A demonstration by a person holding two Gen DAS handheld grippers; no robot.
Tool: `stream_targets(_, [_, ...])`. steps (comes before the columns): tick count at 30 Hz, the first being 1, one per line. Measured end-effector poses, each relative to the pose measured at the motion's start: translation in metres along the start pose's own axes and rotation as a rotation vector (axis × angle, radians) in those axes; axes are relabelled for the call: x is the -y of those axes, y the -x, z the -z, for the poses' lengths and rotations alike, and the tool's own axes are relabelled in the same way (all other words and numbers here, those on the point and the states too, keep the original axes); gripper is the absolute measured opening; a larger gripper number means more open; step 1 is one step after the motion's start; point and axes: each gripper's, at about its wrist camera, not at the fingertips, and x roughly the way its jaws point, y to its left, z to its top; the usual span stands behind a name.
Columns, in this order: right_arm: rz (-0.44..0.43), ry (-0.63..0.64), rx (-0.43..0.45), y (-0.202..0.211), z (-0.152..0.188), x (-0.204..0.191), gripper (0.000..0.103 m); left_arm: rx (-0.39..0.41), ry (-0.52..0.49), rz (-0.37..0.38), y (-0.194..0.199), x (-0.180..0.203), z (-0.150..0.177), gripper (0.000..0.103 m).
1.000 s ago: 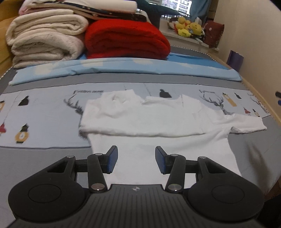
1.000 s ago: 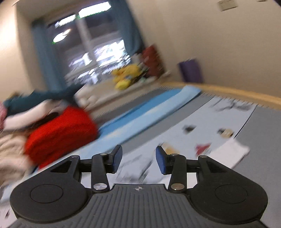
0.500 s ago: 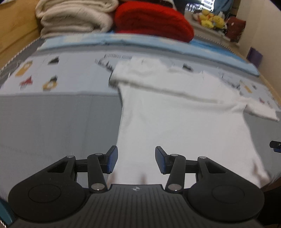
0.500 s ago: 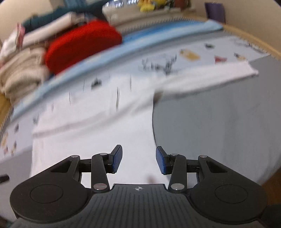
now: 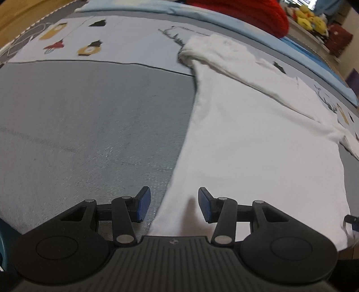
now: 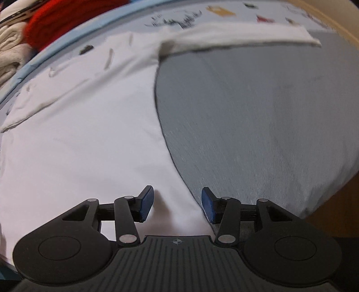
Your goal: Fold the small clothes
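Note:
A white T-shirt lies flat on the grey bed cover, its top part folded back toward me with one sleeve sticking out. My left gripper hangs open just above the shirt's near left corner, and the shirt's side edge runs between its blue pads. In the right wrist view the same T-shirt fills the left half. My right gripper is over the shirt's near right corner; its jaws are opening, with the shirt's edge below the gap and the pads not pressing on it.
A red folded blanket and cream blankets are stacked at the far end of the bed. Yellow soft toys sit beyond them. The bed's near right edge drops off beside my right gripper.
Both grippers have come down and tilted toward the bed, from looking across the room to hovering at the shirt's near corners. The right jaws stand slightly wider.

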Motion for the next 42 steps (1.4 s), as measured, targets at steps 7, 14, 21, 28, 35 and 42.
stream_targets(7, [0.011, 0.067, 0.003, 0.0, 0.001, -0.007, 0.02, -0.099, 0.064, -0.016, -0.012, -0.01, 0.004, 0.052])
stream_targets(14, [-0.013, 0.016, 0.017, 0.005, -0.009, 0.002, 0.002, -0.106, -0.037, -0.009, -0.009, 0.007, 0.013, 0.005])
stream_targets(21, [0.092, -0.04, 0.09, 0.013, -0.026, 0.026, 0.002, -0.13, -0.169, 0.146, 0.0, 0.036, 0.026, 0.005])
stream_targets(28, [0.07, 0.069, -0.012, -0.003, -0.015, 0.008, 0.003, -0.179, -0.145, 0.06, -0.001, 0.018, 0.026, 0.005])
stream_targets(35, [0.114, 0.071, -0.018, -0.001, -0.021, 0.003, 0.003, -0.127, -0.174, 0.029, 0.001, 0.026, 0.021, 0.009])
stream_targets(42, [0.068, 0.122, 0.115, 0.023, -0.021, -0.013, 0.025, 0.058, -0.214, 0.169, 0.029, 0.044, 0.013, 0.034])
